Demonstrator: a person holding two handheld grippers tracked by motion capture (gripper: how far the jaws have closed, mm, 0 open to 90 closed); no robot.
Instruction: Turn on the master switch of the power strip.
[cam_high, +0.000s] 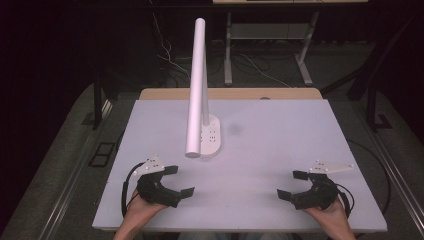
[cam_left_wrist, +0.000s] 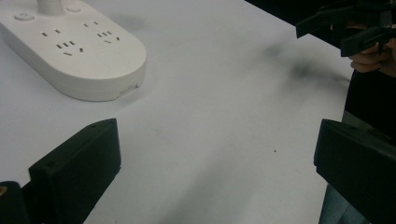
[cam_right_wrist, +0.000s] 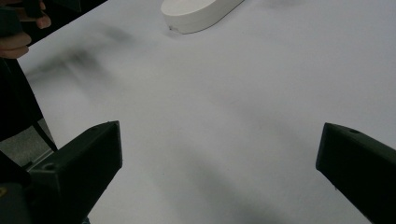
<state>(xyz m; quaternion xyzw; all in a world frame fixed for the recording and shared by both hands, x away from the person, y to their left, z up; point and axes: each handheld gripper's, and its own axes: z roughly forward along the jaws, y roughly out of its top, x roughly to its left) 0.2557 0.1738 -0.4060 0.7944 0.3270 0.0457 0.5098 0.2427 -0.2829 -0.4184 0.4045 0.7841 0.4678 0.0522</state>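
Nearest the camera, at the near edge of the table (cam_high: 280, 125), are my two grippers, each held in a hand and set well apart from the other.

1. Left gripper (cam_high: 172, 181): jaws spread wide, nothing between them, low over the table near its left corner. In the left gripper view the jaws frame bare table, with the lamp base (cam_left_wrist: 74, 46) ahead and to the left of them.

2. Desk lamp (cam_high: 197, 90): one unit, standing on the left-centre of the table, beyond the left gripper and nearer to it than to the right one. It consists of one oval white base (cam_high: 211, 137) and one long white tubular head that reaches out over the base towards me. The base carries several socket outlets and two round buttons (cam_left_wrist: 24, 16) on its top face. Neither gripper touches it.

3. Right gripper (cam_high: 292, 185): jaws likewise spread wide and empty, near the right corner. In the right gripper view the end of the base (cam_right_wrist: 196, 11) lies far ahead, well apart from the jaws.

Step in hand, as I judge it: start position, before any approach to the lamp.

Next move, as I judge it: advance the left gripper forward to the base, keeping under the overhanging head.

Count: two grippers, one lamp, one table.
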